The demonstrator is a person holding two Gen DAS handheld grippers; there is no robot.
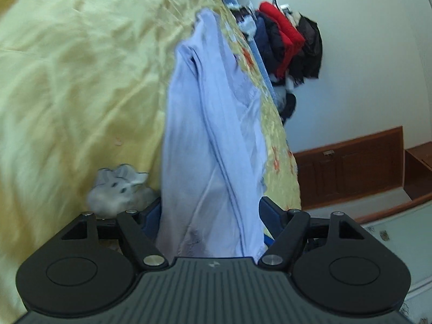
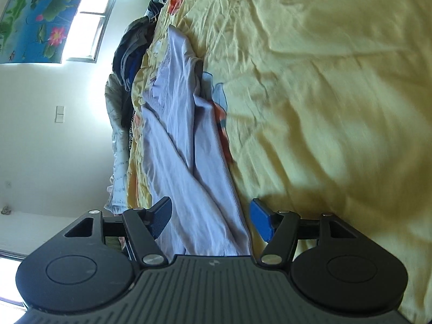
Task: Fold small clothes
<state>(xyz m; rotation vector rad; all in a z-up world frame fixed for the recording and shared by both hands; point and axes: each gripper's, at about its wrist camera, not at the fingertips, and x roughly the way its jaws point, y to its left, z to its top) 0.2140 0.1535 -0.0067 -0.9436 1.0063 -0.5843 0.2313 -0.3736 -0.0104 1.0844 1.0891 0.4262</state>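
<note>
Both grippers stood spread around the shirt (image 1: 213, 140), which lay bunched along the sheet's (image 1: 75, 81) edge: left gripper (image 1: 210, 216), right gripper (image 2: 210, 218). Best to pinch one layer each, then pull it flat.

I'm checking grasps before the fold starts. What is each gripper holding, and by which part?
Both jaws stand open around the lavender garment: cloth runs between the fingers of the left gripper and right gripper. Whether either is gripping, and which part, cannot be told.
</note>
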